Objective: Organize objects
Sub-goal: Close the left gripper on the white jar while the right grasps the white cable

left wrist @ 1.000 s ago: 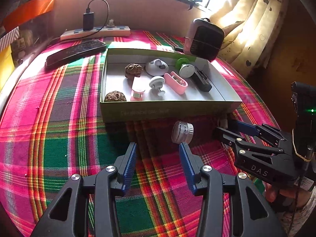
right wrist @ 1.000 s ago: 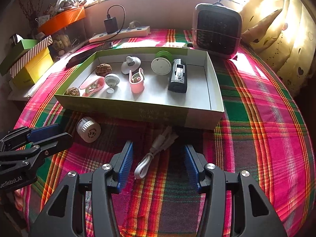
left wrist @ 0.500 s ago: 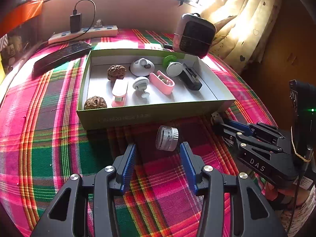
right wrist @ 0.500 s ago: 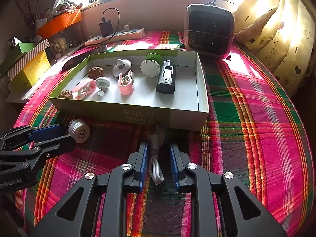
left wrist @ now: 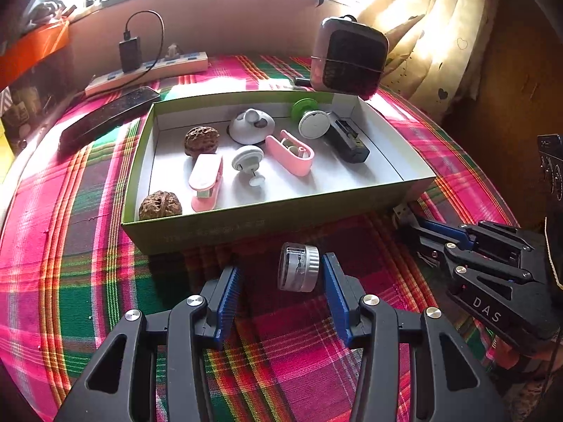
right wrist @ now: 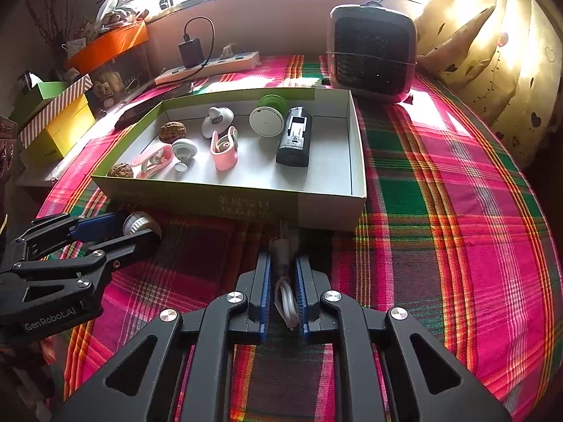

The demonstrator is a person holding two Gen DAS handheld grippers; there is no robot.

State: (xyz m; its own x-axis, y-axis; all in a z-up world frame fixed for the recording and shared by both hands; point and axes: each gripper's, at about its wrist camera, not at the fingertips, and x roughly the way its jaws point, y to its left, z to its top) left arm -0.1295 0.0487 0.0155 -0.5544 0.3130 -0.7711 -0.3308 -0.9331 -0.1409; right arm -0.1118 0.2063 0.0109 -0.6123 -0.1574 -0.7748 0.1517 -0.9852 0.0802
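A small silver round cap (left wrist: 298, 267) lies on its side on the plaid cloth, in front of the green-sided box (left wrist: 281, 211). My left gripper (left wrist: 281, 270) stands open around it, with the cap close to the right finger and a wide gap on the left. The cap (right wrist: 139, 221) also shows in the right wrist view, between the left gripper's (right wrist: 140, 227) tips. My right gripper (right wrist: 282, 262) is closing tight on a white cable (right wrist: 286, 302) just before the box front (right wrist: 228, 193), and the pads press on it. The right gripper (left wrist: 422, 227) sits low at the right in the left wrist view.
The box holds two walnuts, pink clips, white knobs, a green reel and a black device (right wrist: 295, 137). Behind it stand a small heater (right wrist: 373, 52), a power strip (left wrist: 151, 70) and a black remote (left wrist: 105, 116). Yellow and orange boxes (right wrist: 56, 130) sit to the left, curtains on the right.
My right gripper went from open around the cable to shut on it. My left gripper moved forward, so the silver cap now lies between its fingers.
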